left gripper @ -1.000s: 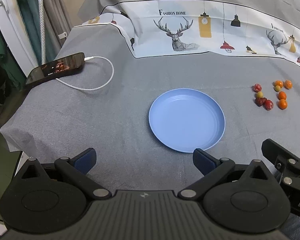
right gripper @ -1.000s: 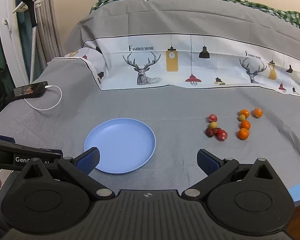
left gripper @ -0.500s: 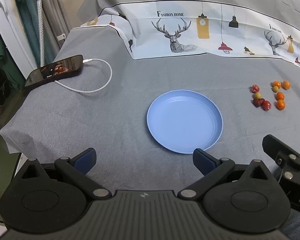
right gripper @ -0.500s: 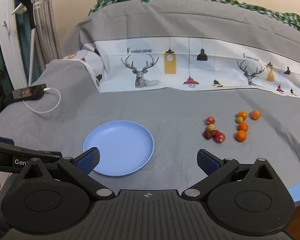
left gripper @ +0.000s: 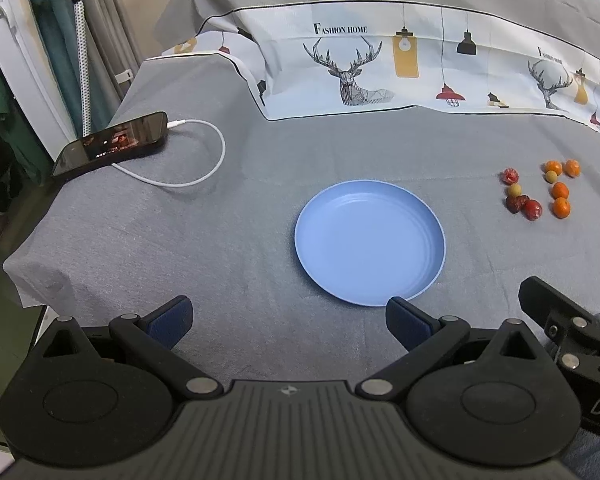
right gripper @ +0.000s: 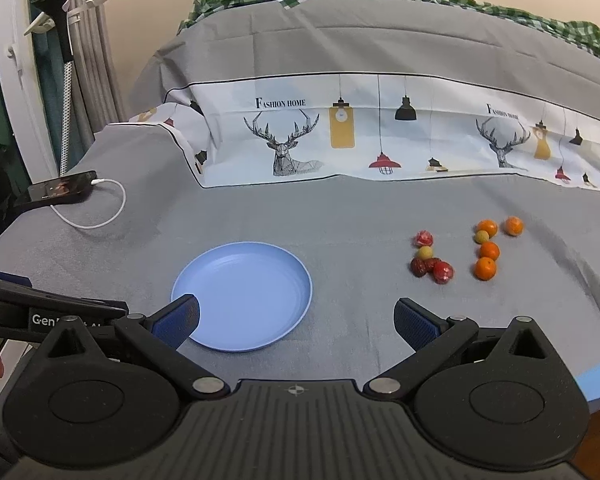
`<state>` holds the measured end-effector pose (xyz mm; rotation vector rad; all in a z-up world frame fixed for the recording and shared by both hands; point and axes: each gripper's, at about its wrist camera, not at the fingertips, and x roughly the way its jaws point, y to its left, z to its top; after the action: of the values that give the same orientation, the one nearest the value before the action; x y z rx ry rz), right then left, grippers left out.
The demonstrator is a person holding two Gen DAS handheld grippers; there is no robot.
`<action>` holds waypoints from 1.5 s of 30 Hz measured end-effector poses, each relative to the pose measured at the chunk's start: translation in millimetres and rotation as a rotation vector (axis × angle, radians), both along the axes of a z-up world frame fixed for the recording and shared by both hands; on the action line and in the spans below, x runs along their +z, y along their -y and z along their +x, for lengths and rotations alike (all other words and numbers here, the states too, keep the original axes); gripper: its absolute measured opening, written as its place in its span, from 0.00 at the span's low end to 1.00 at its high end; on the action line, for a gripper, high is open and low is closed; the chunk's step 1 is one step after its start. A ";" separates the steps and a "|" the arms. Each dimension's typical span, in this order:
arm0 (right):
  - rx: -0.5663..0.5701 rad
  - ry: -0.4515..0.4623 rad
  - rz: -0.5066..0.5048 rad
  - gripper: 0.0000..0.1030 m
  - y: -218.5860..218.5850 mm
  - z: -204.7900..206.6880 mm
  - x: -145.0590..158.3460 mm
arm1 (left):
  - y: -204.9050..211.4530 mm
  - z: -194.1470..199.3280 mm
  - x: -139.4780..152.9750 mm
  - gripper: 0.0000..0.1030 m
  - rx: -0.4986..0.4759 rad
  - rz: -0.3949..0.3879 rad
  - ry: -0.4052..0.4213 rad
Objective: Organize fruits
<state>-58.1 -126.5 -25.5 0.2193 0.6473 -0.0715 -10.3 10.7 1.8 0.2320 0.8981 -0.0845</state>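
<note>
An empty blue plate (left gripper: 370,242) (right gripper: 242,296) lies on the grey cloth. To its right sits a cluster of small fruits: several orange ones (right gripper: 486,268) (left gripper: 561,207), red ones (right gripper: 443,272) (left gripper: 534,209) and two yellowish ones (right gripper: 424,253) (left gripper: 514,190). My left gripper (left gripper: 288,320) is open and holds nothing, hovering near the plate's front edge. My right gripper (right gripper: 296,320) is also open and holds nothing, in front of the plate and well short of the fruits.
A black phone (left gripper: 112,145) (right gripper: 62,190) on a white charging cable (left gripper: 204,172) lies at the far left corner. A printed deer cloth (left gripper: 380,76) rises at the back. The table's left edge drops off near a curtain and pole (left gripper: 82,60).
Both views have shifted slightly: the plate and fruits sit a little lower and to the left in the right view. Both grippers stay open.
</note>
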 end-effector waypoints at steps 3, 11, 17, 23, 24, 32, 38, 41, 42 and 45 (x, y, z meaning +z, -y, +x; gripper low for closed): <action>0.003 0.005 -0.004 1.00 -1.8 0.1 0.6 | -0.2 0.1 0.7 1.00 0.001 -0.002 0.001; 0.003 0.015 0.002 1.00 -3.2 -2.4 1.7 | -0.1 -1.2 2.2 1.00 0.008 0.000 0.004; 0.002 0.037 0.005 1.00 -5.3 -4.1 4.9 | 1.1 -5.7 9.8 1.00 0.010 0.011 0.019; 0.015 0.041 0.028 1.00 -6.6 -6.6 2.9 | -0.5 -8.5 8.4 1.00 0.024 0.011 0.011; 0.019 0.038 0.028 1.00 -6.6 -6.0 2.5 | -0.2 -8.4 8.6 1.00 0.025 0.011 0.012; 0.016 0.034 0.037 1.00 -5.3 -3.8 0.8 | 1.5 -7.7 9.7 1.00 0.022 0.017 0.011; 0.021 0.031 0.050 1.00 -6.0 -2.9 -0.8 | 2.3 -6.6 7.6 1.00 0.025 0.024 0.006; 0.019 0.034 0.058 1.00 -3.8 -3.1 -2.8 | 4.6 -5.1 6.6 1.00 0.023 0.024 0.000; 0.015 0.035 0.059 1.00 -2.0 -3.0 -3.5 | 5.8 -4.7 6.3 1.00 0.019 0.026 -0.001; -0.027 0.052 0.058 1.00 7.9 -3.1 -4.9 | 10.3 -2.0 4.0 1.00 0.007 0.017 -0.019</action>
<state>-61.2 -134.5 -30.4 0.2850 0.5956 -0.0727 -12.4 0.4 5.8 0.2438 0.9192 -0.0725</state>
